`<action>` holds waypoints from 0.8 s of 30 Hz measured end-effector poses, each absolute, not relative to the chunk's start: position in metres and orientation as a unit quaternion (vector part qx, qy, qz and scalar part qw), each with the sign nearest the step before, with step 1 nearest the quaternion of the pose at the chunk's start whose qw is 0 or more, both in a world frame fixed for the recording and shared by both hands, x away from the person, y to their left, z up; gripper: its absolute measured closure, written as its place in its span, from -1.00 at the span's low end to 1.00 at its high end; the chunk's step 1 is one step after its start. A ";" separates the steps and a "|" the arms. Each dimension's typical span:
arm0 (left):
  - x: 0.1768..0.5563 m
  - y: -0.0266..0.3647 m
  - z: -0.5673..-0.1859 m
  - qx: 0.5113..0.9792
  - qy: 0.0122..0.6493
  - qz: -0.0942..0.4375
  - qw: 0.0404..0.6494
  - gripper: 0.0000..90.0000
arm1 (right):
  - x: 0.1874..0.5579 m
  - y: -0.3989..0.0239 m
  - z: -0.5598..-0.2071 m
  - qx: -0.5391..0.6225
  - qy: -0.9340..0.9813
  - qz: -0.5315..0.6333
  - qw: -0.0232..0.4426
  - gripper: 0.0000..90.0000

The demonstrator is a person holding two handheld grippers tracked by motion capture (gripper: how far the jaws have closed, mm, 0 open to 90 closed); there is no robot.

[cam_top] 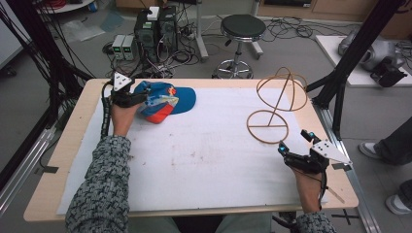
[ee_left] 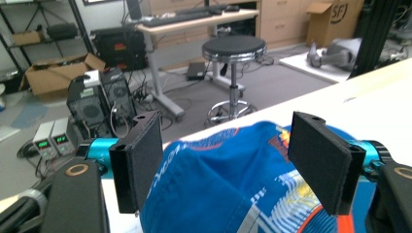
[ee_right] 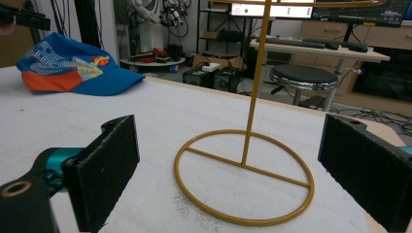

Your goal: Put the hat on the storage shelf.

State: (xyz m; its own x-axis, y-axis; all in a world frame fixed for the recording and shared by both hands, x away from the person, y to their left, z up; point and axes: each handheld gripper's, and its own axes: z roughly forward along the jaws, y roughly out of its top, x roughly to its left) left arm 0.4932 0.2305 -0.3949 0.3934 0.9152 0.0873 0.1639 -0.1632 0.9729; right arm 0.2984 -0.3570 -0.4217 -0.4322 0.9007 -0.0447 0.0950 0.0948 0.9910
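Observation:
A blue and orange cap point(cam_top: 167, 99) lies at the far left of the white mat. My left gripper point(cam_top: 140, 98) is at the cap's left side, open, with its jaws straddling the crown point(ee_left: 228, 184); the left pad point(ee_left: 143, 158) sits close against the fabric and the right pad point(ee_left: 323, 162) stands off it. A yellow wire stand point(cam_top: 268, 126) with a round base ring and hoops on top stands at the far right. My right gripper point(cam_top: 294, 140) is just in front of that ring point(ee_right: 243, 177), open wide, touching nothing. The cap point(ee_right: 73, 65) shows far off to its left.
A white mat point(cam_top: 204, 160) covers most of the wooden table point(cam_top: 73, 126). A black frame post point(cam_top: 340, 92) rises by the table's right edge. Beyond the far edge stand a stool point(cam_top: 241, 26) and computer boxes point(cam_top: 155, 29). Someone's legs point(cam_top: 388, 141) are at the right.

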 end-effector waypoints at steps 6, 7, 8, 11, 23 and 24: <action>0.497 0.230 -0.403 0.673 0.417 0.365 0.489 -0.34 | 0.298 -0.357 -0.422 0.387 0.643 0.550 0.366 -0.85; 0.498 0.231 -0.404 0.674 0.417 0.362 0.491 -0.33 | 0.298 -0.357 -0.422 0.387 0.644 0.550 0.366 -0.85; 0.498 0.231 -0.404 0.674 0.418 0.363 0.490 -0.32 | 0.298 -0.357 -0.422 0.389 0.643 0.550 0.365 -0.85; 0.498 0.232 -0.405 0.674 0.419 0.364 0.487 -0.25 | 0.299 -0.358 -0.422 0.390 0.641 0.552 0.364 -0.85; 0.501 0.231 -0.412 0.693 0.420 0.361 0.462 0.00 | 0.299 -0.358 -0.422 0.389 0.641 0.551 0.365 -0.85; 0.501 0.231 -0.412 0.695 0.418 0.362 0.459 0.03 | 0.299 -0.358 -0.422 0.390 0.641 0.551 0.365 -0.85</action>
